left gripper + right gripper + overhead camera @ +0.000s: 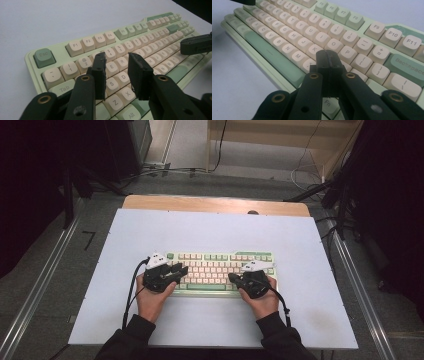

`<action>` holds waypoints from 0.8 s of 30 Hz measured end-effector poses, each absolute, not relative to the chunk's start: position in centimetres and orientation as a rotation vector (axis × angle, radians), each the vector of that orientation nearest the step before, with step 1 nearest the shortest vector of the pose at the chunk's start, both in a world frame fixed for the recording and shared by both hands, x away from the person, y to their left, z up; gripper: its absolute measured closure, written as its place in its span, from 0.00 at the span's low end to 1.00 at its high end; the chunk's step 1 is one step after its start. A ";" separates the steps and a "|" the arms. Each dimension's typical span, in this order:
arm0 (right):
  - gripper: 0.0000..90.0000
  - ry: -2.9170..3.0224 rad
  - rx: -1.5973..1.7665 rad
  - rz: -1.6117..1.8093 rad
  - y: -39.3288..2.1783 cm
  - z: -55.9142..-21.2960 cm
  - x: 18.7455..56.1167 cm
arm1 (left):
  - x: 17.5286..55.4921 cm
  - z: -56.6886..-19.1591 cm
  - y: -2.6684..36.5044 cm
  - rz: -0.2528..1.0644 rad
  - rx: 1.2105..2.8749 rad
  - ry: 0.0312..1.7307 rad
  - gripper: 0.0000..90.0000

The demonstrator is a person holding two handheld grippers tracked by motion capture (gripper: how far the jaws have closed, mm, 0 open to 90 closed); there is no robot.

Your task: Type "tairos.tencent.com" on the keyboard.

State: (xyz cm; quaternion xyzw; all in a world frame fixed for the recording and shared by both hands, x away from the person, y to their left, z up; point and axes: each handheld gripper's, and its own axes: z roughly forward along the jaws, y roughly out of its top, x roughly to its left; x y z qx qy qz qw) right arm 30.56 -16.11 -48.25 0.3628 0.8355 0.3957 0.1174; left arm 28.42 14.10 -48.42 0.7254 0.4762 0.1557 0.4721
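While the left gripper (pixel 179 268) hovered over the left keys of the green-and-cream keyboard (pixel 220 270) with jaws parted and empty, that keyboard lay mid-table on the white board (pixel 215 227), and the right gripper (pixel 233 278) stood closed over its right keys.

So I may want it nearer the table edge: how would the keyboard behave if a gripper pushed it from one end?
The keyboard looks like a stiff, flat slab, so it would probably slide rather than tip or bend. Pushed at one end, it may swivel on the smooth white table. Its raised keycaps would likely give way under a gripper, so the rim seems safer.
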 end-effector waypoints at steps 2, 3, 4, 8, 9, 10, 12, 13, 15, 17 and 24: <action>0.97 2.437 1.060 1.169 -16.2 -48.0 30.5 | 28.4 -48.4 14.1 0.384 1.777 1.167 0.70; 0.97 2.436 1.058 1.177 -16.2 -47.9 30.4 | 28.4 -48.4 14.1 0.385 1.777 1.167 0.69; 0.97 2.431 1.053 1.178 -16.2 -47.8 30.4 | 28.4 -48.4 14.1 0.383 1.777 1.167 0.69; 0.97 2.426 1.053 1.187 -16.3 -47.6 30.3 | 28.4 -48.3 14.2 0.381 1.777 1.164 0.69; 0.97 2.426 1.054 1.191 -16.3 -47.6 30.3 | 28.3 -48.3 14.2 0.381 1.775 1.164 0.70; 0.97 2.424 1.053 1.191 -16.4 -47.5 30.4 | 28.3 -48.3 14.2 0.377 1.776 1.160 0.71; 0.97 2.419 1.056 1.194 -16.4 -47.4 30.3 | 28.3 -48.2 14.2 0.378 1.774 1.157 0.75; 0.97 2.418 1.059 1.197 -16.5 -47.4 30.3 | 28.3 -48.2 14.2 0.371 1.777 1.150 0.78; 0.97 2.416 1.055 1.199 -16.5 -47.3 30.3 | 28.2 -48.2 14.1 0.367 1.777 1.140 0.89; 0.97 2.415 1.053 1.204 -16.4 -47.2 30.2 | 28.1 -48.1 14.1 0.354 1.782 1.125 1.00; 0.97 2.414 1.042 1.213 -16.4 -47.0 30.1 | 28.1 -48.0 13.9 0.348 1.787 1.113 1.00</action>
